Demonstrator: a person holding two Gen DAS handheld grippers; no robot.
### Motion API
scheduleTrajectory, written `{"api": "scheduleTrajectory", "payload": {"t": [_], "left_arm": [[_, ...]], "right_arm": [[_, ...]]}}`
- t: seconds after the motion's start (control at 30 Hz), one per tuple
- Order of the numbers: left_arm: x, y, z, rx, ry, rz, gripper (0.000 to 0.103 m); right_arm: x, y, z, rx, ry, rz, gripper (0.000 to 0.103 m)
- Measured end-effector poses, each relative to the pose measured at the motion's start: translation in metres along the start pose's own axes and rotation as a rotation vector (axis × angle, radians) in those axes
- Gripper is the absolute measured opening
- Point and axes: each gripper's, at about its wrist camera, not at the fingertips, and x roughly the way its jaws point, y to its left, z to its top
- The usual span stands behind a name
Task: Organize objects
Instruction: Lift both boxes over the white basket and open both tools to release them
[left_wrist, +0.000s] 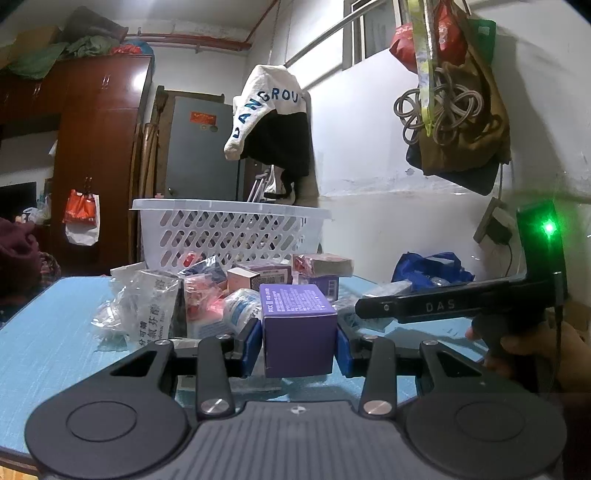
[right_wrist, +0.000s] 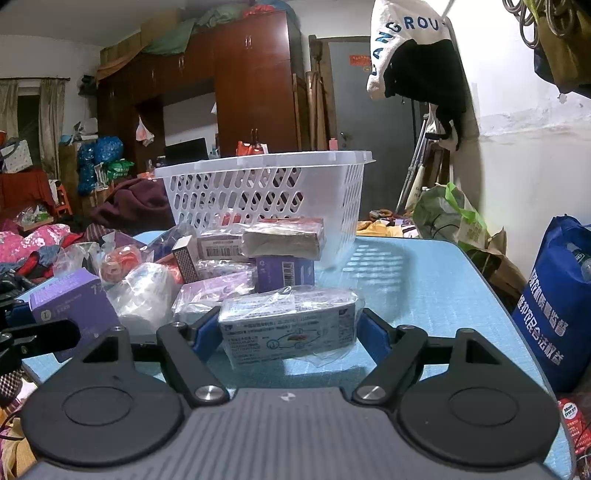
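Note:
My left gripper (left_wrist: 299, 341) is shut on a purple box (left_wrist: 295, 317), its blue pads pressing both sides just above the blue table (left_wrist: 55, 332). The right wrist view shows the same purple box (right_wrist: 70, 306) at the far left. My right gripper (right_wrist: 290, 334) is closed on a wide box wrapped in clear plastic (right_wrist: 288, 325), with a blue pad against each end. Behind both lies a pile of small boxes and plastic-wrapped packs (right_wrist: 236, 258). A white perforated basket (right_wrist: 266, 184) stands at the table's far side, and the left wrist view shows this basket (left_wrist: 229, 229) too.
A blue printed bag (right_wrist: 554, 302) stands by the table's right edge, close to the white wall. Clothes and bags hang over the table's far right. A person's hand (left_wrist: 517, 350) holds the right tool. Bedding and a wardrobe are off to the left.

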Motion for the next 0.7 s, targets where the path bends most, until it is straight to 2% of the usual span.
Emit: {"api": "scheduleTrajectory", "payload": {"t": [0.33,0.47,0.6,0.7], "left_arm": [[0.0,-0.001,0.0,0.003,0.002,0.008,0.045],[-0.001,0.004,0.009,-0.004,-0.013,0.009,0.045],[0.005,0.02,0.054,0.001,-0.064,0.018,0.042],[0.027,0.041,0.101,-0.028,-0.057,0.032,0.042]], "right_arm": [[-0.018,-0.01,0.007,0.038,-0.058,0.004,0.079],[-0.021,-0.007,0.021,0.031,-0.091,0.007,0.079],[-0.007,0.007,0.067,-0.007,-0.141,0.05,0.079],[0.022,0.02,0.102,-0.041,-0.138,0.005,0.079]]}}
